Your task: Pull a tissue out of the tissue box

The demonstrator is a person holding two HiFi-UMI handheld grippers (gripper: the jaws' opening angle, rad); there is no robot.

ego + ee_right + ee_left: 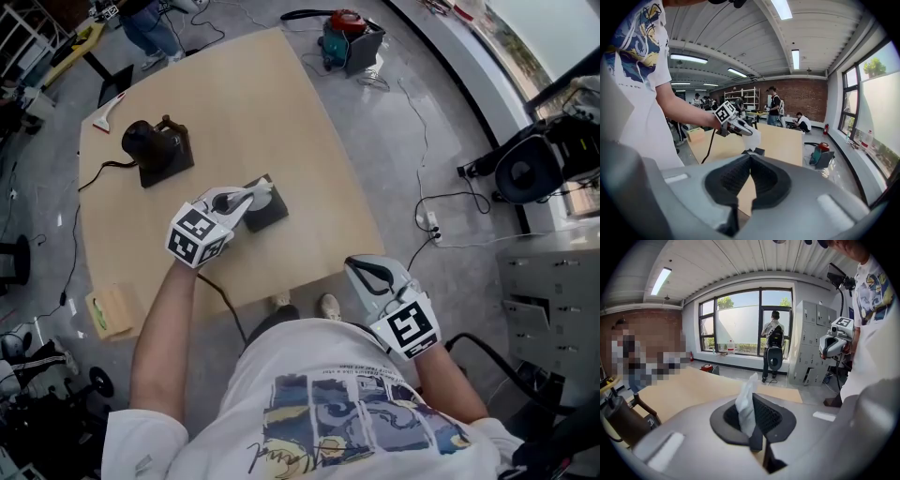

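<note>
On the pale wooden desk (pixel 309 141) there's one dark tissue box (pixel 269 212), sitting near the edge closest to the person, and one tissue (pixel 752 138) is showing. It's white, standing up out of the top of that box, and its lower end meets the box's opening. That's the only container on the desk, and the only contents on show are this one sheet.

Two claws are in play. The left claw (pixel 254 199) hangs just above the box, angled downward, and its jaws are clamped together on the tissue. In the left gripper view the white sheet is pinched between the black pads, with its upper corner poking out past the tips. The tissue runs straight from claw to box, so the claw is directly over the thing it grips.

The right claw (pixel 750 159) is well apart, off the desk's near edge by the person's body. Its jaws are closed tip to tip with nothing between them.

Also on the desk is one black device (pixel 155 148) on a dark base, near the far left side and clear of the box. One red-and-teal machine (pixel 347 37) sits on the floor beyond the desk. One small wooden box (pixel 111 311) lies off the desk's near left corner.
</note>
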